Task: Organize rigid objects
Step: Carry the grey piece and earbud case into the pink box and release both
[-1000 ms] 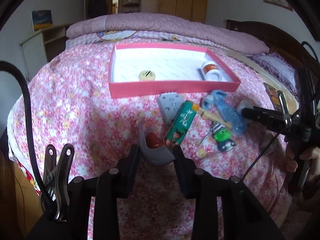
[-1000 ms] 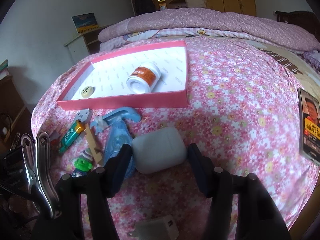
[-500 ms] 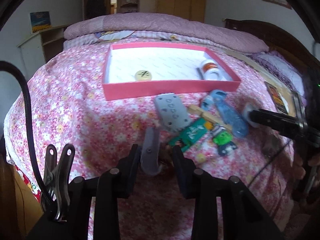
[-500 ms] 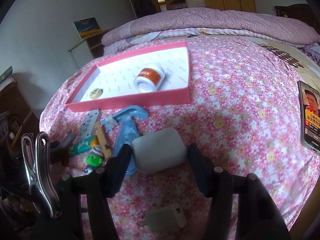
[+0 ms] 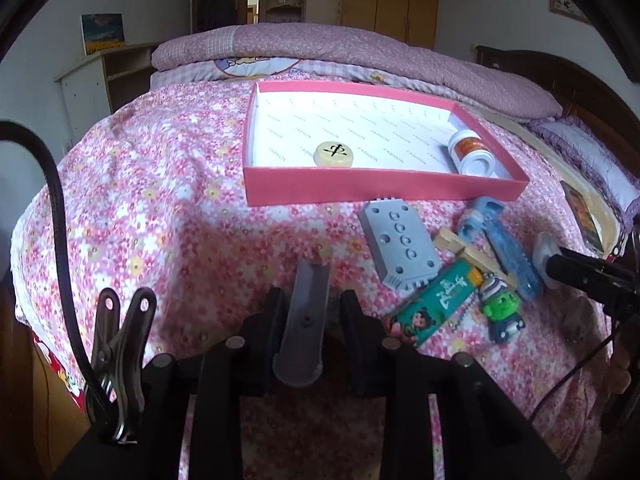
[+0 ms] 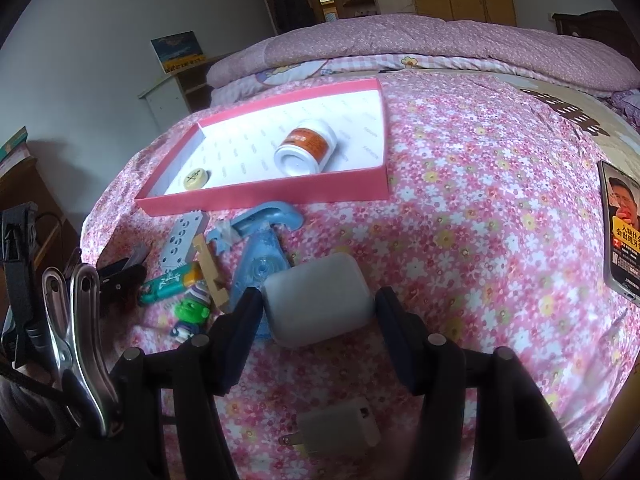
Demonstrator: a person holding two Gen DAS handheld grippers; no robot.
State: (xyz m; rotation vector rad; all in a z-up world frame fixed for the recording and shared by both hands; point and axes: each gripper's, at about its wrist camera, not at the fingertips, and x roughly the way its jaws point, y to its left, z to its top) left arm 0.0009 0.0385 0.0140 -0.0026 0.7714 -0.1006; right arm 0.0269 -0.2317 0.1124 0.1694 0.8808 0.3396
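Note:
My left gripper (image 5: 312, 304) is shut on a grey curved plastic piece (image 5: 305, 320) and holds it above the bedspread. My right gripper (image 6: 318, 310) is shut on a white earbud case (image 6: 318, 304), lifted off the bed. A pink tray (image 5: 376, 192) (image 6: 260, 196) holds a round chess piece (image 5: 334, 154) and a white pill bottle (image 5: 472, 152) (image 6: 306, 146). In front of it lie a grey block (image 5: 400, 248), a green lighter (image 5: 436, 304), a blue tape dispenser (image 6: 260, 248), a wooden clip (image 6: 210, 272) and a green toy figure (image 5: 502, 312).
A white charger plug (image 6: 340, 426) lies on the flowered bedspread under my right gripper. A phone (image 6: 622, 232) lies at the right edge. A folded quilt (image 5: 340, 52) is behind the tray. A shelf unit (image 5: 92, 84) stands left of the bed.
My left gripper closed on the grey piece, lifted it and drew back from the pile. My right gripper, holding the white case, rose a little above the bed.

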